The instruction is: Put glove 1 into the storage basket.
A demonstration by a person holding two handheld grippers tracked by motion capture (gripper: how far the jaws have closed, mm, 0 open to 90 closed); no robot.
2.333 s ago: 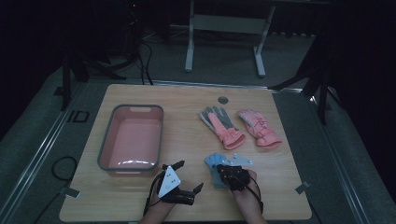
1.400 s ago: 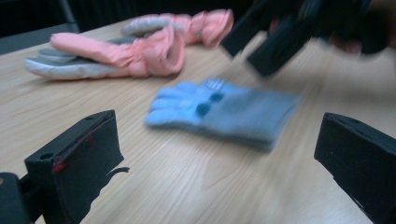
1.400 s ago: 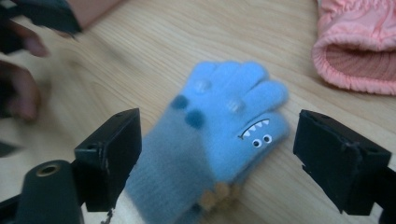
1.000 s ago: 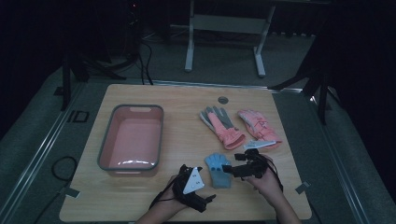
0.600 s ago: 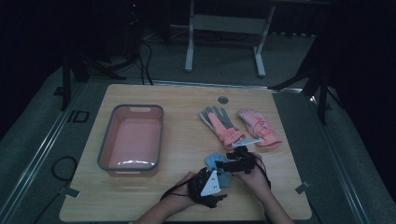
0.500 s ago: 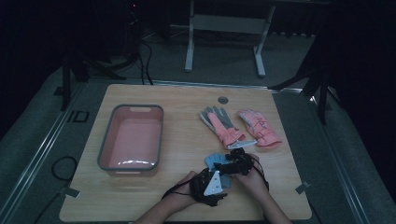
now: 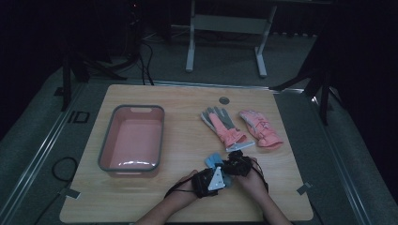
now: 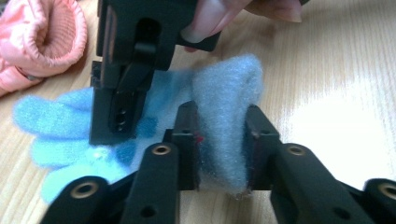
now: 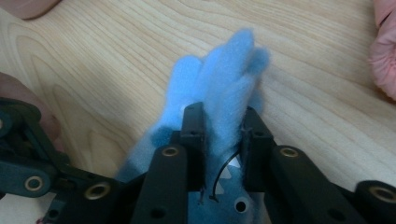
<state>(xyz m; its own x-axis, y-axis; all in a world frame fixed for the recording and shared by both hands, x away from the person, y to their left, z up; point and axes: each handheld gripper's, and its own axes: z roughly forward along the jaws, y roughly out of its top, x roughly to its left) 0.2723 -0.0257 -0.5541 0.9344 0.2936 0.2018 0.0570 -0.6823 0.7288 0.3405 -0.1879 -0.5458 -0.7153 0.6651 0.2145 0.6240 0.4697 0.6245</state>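
Note:
A fuzzy blue glove lies on the wooden table near its front edge. Both grippers meet over it. My left gripper is shut on the glove's pale grey-blue cuff, which bulges up between the jaws. My right gripper is shut on a fold of the blue glove near its fingers. In the high view the left gripper sits just in front of the right gripper. The right gripper stands close ahead in the left gripper view.
A pink basin with a grey rim stands to the left. Two pink gloves lie behind the blue one, one with a grey palm and one plain. A pink cuff lies close by. A round hole marks the table's far side.
The left gripper has moved right across the table front to the blue glove. The right gripper came back from the right. Both now grip the glove side by side.

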